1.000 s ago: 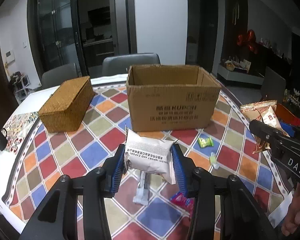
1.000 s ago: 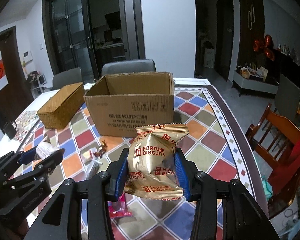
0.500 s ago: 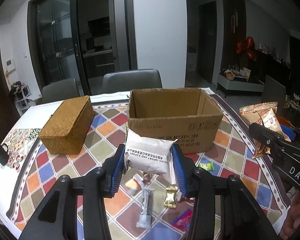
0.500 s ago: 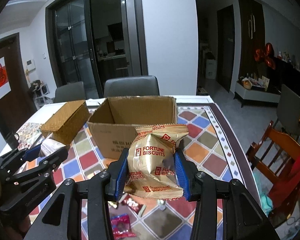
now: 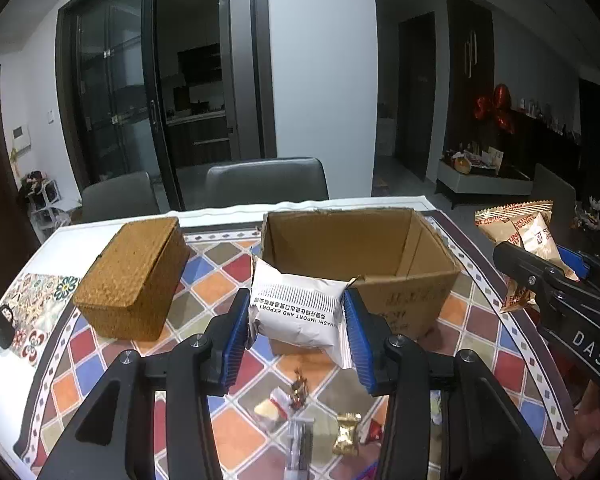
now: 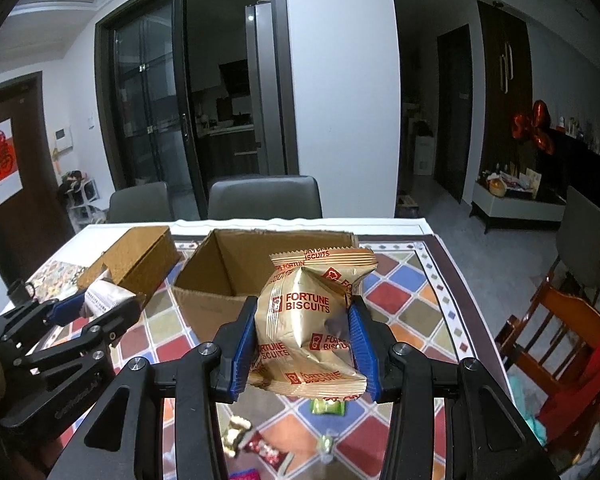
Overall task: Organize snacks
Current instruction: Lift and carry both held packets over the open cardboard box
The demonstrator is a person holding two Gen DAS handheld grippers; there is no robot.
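Blue-padded left gripper (image 5: pixel 296 320) pinching white printed snack packet (image 5: pixel 298 316); right gripper (image 6: pixel 302 340) pinching gold Fortune Biscuits bag (image 6: pixel 308 320). Both held above near rim of open brown cardboard box (image 5: pixel 380 240), mid-table. Carry step, I'd say. Next: push forward over box opening, let go.

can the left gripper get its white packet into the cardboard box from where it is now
Probably yes. The left gripper holds the white packet just short of the open cardboard box, whose top is uncovered. The right gripper with its biscuit packet sits off to the side.
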